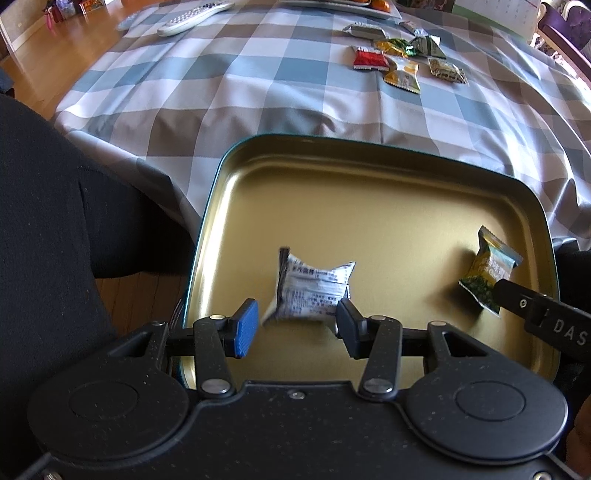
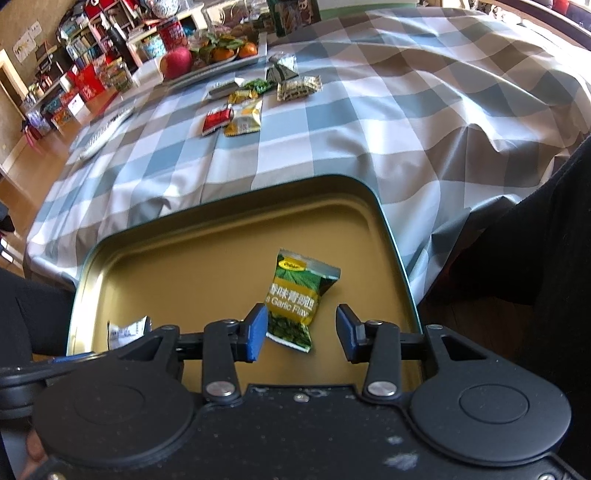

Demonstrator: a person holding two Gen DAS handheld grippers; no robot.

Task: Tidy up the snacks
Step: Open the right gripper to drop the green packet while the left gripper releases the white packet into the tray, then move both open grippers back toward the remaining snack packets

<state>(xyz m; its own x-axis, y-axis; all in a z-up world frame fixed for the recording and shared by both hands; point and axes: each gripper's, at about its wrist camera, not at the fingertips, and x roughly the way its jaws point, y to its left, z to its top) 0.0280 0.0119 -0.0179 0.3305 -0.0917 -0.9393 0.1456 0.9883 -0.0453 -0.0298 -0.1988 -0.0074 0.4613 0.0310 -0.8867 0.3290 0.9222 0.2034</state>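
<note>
A gold-lined tin tray [image 1: 369,177] sits at the near table edge; it also shows in the right wrist view [image 2: 184,258]. My left gripper [image 1: 297,325] is open above it, with a blurred white snack packet [image 1: 314,288] between and just beyond the fingertips, not gripped. My right gripper [image 2: 301,328] is open over the tray, with a green and yellow garlic-flavour packet [image 2: 295,299] lying loose between its fingers; that packet also shows in the left wrist view [image 1: 487,269]. Several more snack packets [image 1: 399,55] lie in a group on the far tablecloth [image 2: 243,107].
The checked tablecloth [image 1: 258,92] covers the table. A white remote control [image 1: 192,18] lies far left. A fruit tray with an apple [image 2: 175,62] and oranges stands behind the snacks. The operator's dark-clothed legs [image 1: 55,221] flank the tray. Cluttered shelves stand beyond.
</note>
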